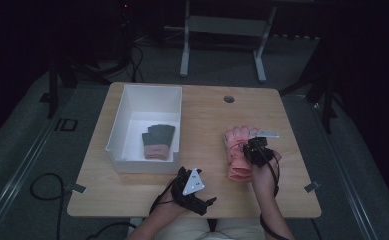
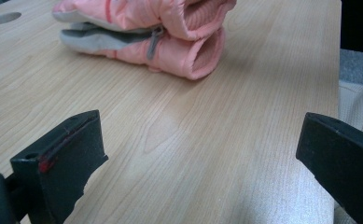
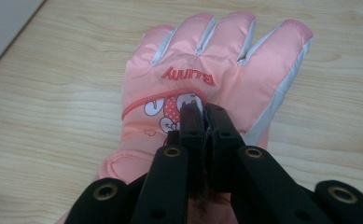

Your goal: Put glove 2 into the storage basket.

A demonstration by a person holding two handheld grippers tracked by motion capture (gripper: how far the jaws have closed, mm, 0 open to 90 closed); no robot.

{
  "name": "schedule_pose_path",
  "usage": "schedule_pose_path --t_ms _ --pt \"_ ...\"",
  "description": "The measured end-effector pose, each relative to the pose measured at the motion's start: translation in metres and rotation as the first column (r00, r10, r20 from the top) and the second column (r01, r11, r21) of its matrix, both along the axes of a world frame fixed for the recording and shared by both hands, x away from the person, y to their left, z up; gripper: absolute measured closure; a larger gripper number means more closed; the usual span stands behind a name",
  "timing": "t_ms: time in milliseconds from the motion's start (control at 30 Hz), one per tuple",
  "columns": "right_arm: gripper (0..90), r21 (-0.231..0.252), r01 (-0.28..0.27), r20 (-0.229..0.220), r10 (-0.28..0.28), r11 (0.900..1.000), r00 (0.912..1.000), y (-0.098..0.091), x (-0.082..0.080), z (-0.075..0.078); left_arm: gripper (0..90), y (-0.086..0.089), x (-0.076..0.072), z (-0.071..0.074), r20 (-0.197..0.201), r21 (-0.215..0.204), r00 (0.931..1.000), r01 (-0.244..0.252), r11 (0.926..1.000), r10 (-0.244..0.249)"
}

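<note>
Right gripper [image 3: 201,112] hides the pink glove's [image 3: 216,70] cuff.

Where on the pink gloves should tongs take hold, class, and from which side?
Grip the pink gloves at the thick cuff end, coming from above. They lie flat, one stacked on the other, and the cuffs are the bulkiest part, so one pinch there probably catches both. The right tongs are shut over the back of the top glove.

Bare tabletop [image 1: 207,115] between bin [image 1: 116,131] and gloves [image 1: 238,150]
</note>
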State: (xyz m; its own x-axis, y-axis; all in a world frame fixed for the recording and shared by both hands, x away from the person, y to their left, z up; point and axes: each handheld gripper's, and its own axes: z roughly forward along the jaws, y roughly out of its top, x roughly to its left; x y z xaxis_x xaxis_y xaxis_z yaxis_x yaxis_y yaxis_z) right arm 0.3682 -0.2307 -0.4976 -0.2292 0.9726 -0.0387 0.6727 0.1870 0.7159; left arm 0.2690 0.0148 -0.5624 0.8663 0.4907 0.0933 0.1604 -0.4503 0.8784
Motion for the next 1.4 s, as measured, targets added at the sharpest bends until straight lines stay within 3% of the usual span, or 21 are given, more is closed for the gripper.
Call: schedule_pose_path --t_ms 133,367,567,667,767,900,1033,1167,1300,1400 --pt "85.7 0.002 0.016 0.000 -0.016 0.9999 0.9999 -0.010 -0.001 -0.001 0.7 0.000 -0.001 0.000 0.019 0.000 0.9997 -0.012 0.9999 0.012" --pt "80.0 0.002 -0.013 0.016 0.013 0.9999 0.9998 -0.011 -0.001 0.001 0.7 0.002 0.002 0.005 0.021 -0.041 0.9988 -0.044 0.9982 0.045" --pt "71.1 0.010 -0.069 0.057 0.068 0.9976 0.9960 -0.019 -0.007 0.019 0.7 0.001 0.004 0.018 0.060 -0.103 0.9946 -0.078 0.9916 0.085" --pt "68.9 -0.013 -0.110 0.097 0.111 0.9939 0.9892 -0.029 -0.011 0.035 0.7 -0.006 0.007 0.028 0.064 -0.088 0.9949 -0.071 0.9935 0.077" --pt "66.9 -0.023 -0.155 0.128 0.157 0.9876 0.9793 -0.042 -0.011 0.047 2.6 -0.018 0.016 0.039 -0.006 -0.108 1.0000 -0.007 0.9941 0.006" --pt "66.9 -0.046 -0.217 0.129 0.221 0.9750 0.9667 -0.053 -0.009 0.053 3.7 -0.036 0.031 0.061 -0.076 -0.131 0.9943 0.065 0.9892 -0.075" --pt "66.9 -0.038 -0.249 0.112 0.252 0.9678 0.9613 -0.053 -0.002 0.050 6.3 -0.048 0.057 0.082 -0.088 -0.152 0.9948 0.039 0.9876 -0.052" --pt "61.6 -0.019 -0.259 0.111 0.259 0.9657 0.9594 -0.046 0.009 0.044 8.9 -0.058 0.086 0.093 -0.099 -0.144 0.9949 0.006 0.9895 -0.021" --pt "56.1 -0.039 -0.232 0.091 0.235 0.9718 0.9677 -0.040 0.018 0.030 11.6 -0.067 0.112 0.091 -0.147 -0.140 0.9890 -0.035 0.9896 0.014" --pt "52.3 -0.036 -0.227 0.052 0.228 0.9733 0.9722 -0.044 0.019 0.017 14.4 -0.073 0.126 0.080 -0.203 -0.098 0.9780 -0.069 0.9927 0.048"
